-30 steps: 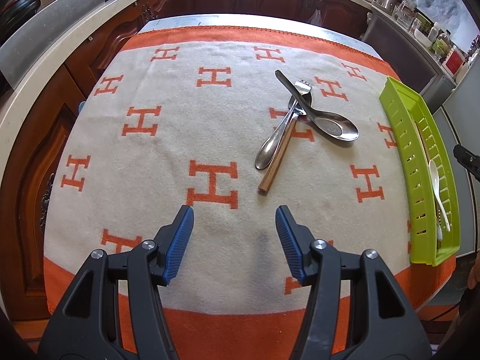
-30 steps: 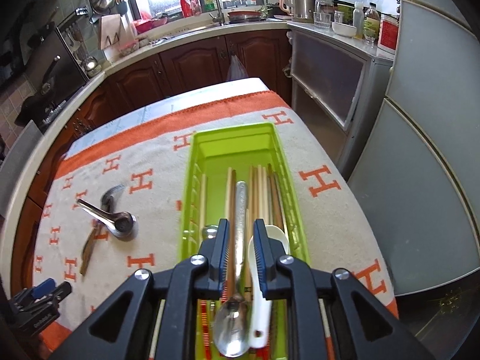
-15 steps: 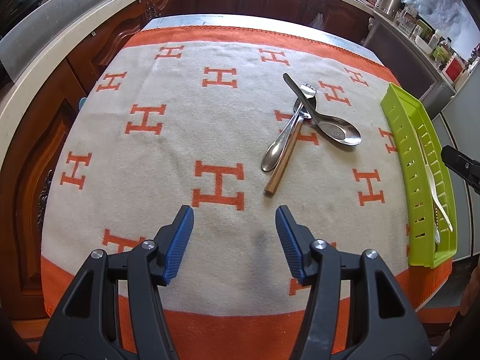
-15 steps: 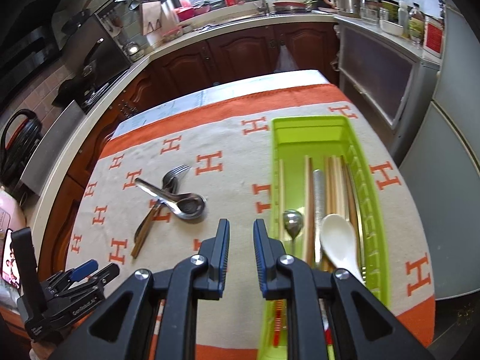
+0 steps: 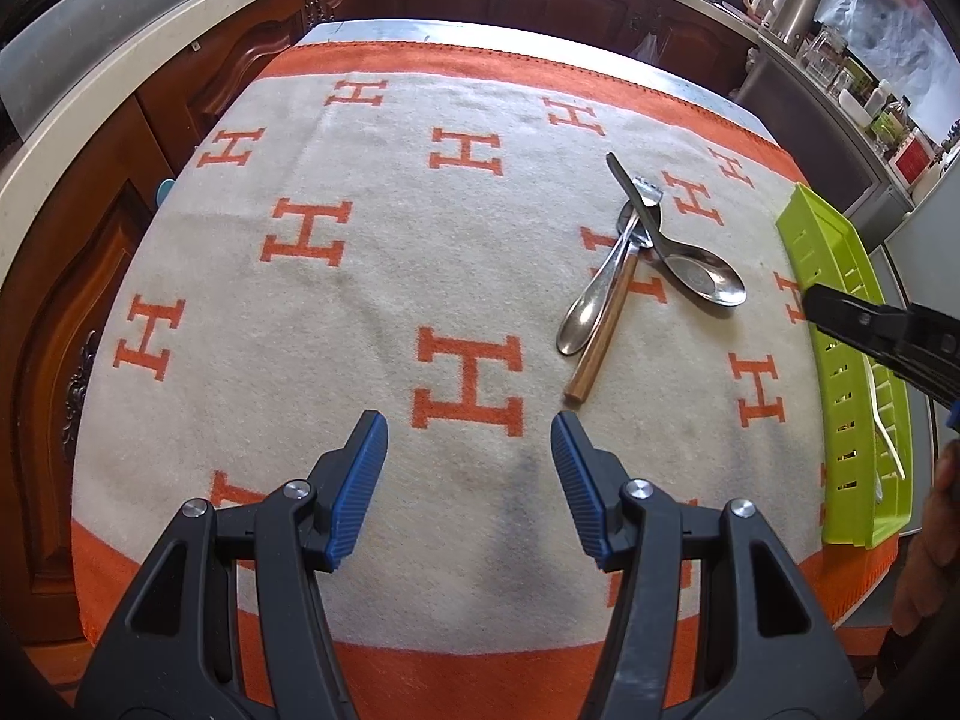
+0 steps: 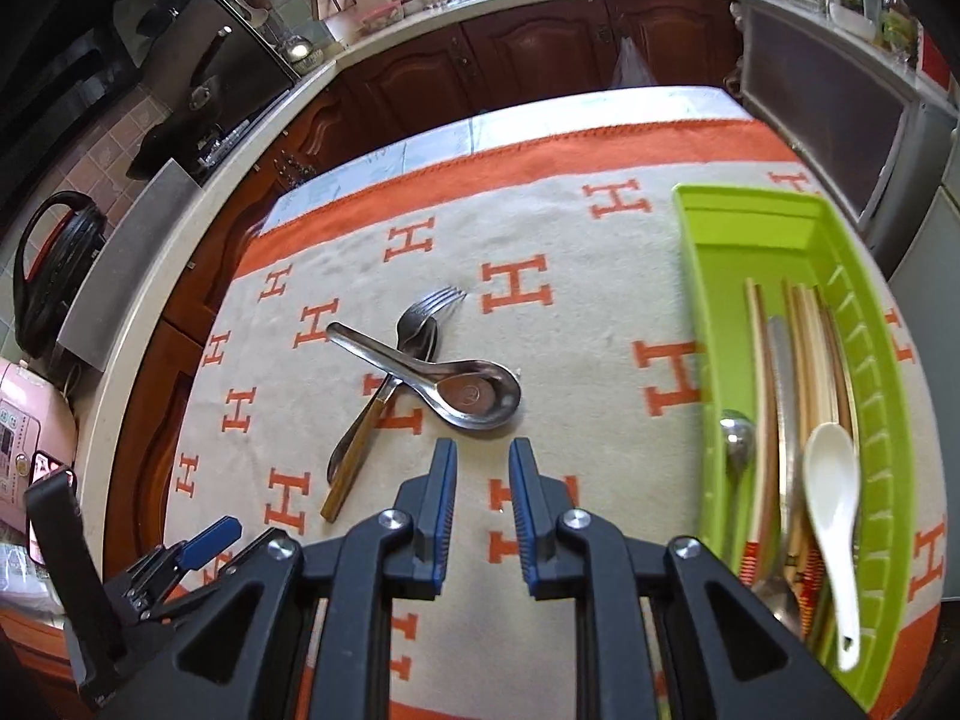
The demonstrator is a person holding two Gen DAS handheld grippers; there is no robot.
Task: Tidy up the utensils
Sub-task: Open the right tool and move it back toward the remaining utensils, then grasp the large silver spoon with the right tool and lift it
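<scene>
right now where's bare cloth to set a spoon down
Bare cloth lies left of the utensil pile, and a strip between the pile and the green tray. The tray's near end is crowded with chopsticks and spoons.

Orange-bordered H-patterned blanket, kettle

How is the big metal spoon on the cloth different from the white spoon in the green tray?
The big metal spoon is shiny steel; the white spoon is matte white, ceramic or plastic. The metal spoon lies out on the cloth, its handle crossing over a fork; the white spoon rests inside the green tray on top of chopsticks. The metal spoon's bowl looks wider. Both are soup-style spoons lying bowl up, and no gripper touches either.
</scene>
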